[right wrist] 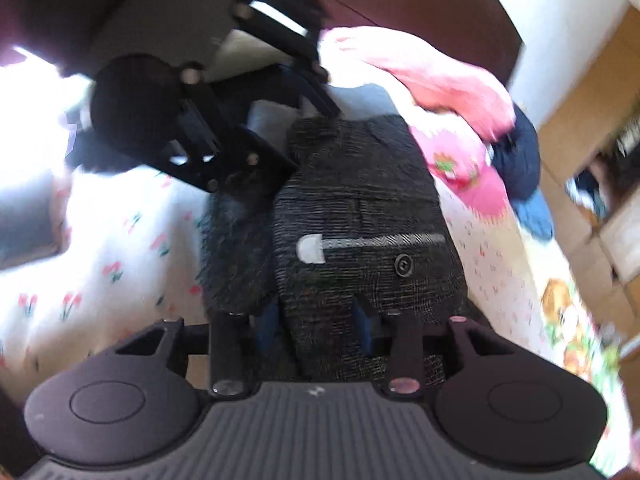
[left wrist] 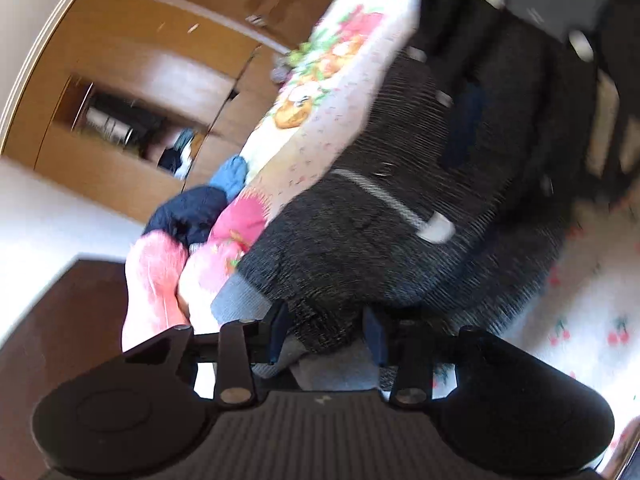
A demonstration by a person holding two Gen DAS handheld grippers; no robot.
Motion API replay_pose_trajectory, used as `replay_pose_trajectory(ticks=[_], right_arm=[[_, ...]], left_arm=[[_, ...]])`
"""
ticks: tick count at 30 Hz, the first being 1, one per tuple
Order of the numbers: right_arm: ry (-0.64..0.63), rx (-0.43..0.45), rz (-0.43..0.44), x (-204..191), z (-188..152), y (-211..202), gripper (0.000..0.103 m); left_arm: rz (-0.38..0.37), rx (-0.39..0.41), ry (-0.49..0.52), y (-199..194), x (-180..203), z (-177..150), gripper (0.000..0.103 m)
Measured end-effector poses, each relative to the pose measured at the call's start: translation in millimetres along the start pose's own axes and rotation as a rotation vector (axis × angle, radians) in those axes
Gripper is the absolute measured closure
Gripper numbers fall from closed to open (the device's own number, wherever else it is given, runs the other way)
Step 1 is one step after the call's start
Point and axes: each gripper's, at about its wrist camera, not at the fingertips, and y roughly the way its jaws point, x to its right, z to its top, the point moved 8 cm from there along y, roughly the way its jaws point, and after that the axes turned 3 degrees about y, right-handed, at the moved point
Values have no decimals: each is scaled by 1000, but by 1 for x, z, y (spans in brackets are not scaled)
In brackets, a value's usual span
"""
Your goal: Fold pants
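The pants [left wrist: 360, 236] are dark grey woven fabric with a pale grey waistband, a light stripe and a white tag; they are held stretched above a bed. My left gripper [left wrist: 326, 334] is shut on the waistband end of the pants. My right gripper [right wrist: 316, 326] is shut on the other end of the pants [right wrist: 360, 216], where a stripe, white tab and a black button show. The left gripper [right wrist: 316, 96] also shows in the right wrist view, gripping the far end. The views are motion-blurred.
The bed has a white sheet with red cherry print [right wrist: 116, 264] and a floral blanket [left wrist: 340, 56]. A pile of pink, navy and blue clothes [left wrist: 192, 224] lies by the pants. A wooden wardrobe [left wrist: 140, 80] stands beyond the bed.
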Motion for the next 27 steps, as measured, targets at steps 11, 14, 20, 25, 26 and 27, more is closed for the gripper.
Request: replay_pose_trajectory(ticks=[11, 14, 20, 25, 26, 27], right_arm=[[300, 34, 94, 31, 19, -34, 100], [308, 51, 108, 39, 22, -51, 101], [388, 29, 148, 44, 18, -67, 101], [423, 29, 196, 37, 16, -63, 101], [413, 27, 204, 37, 16, -63, 101], [381, 11, 204, 34, 14, -62, 101]], left_arm=[[81, 57, 37, -17, 6, -11, 46], [95, 77, 56, -18, 9, -6, 39], [116, 124, 153, -30, 15, -8, 28], [153, 86, 166, -32, 11, -18, 27], [157, 73, 168, -31, 10, -18, 27], [158, 53, 174, -29, 9, -22, 27]])
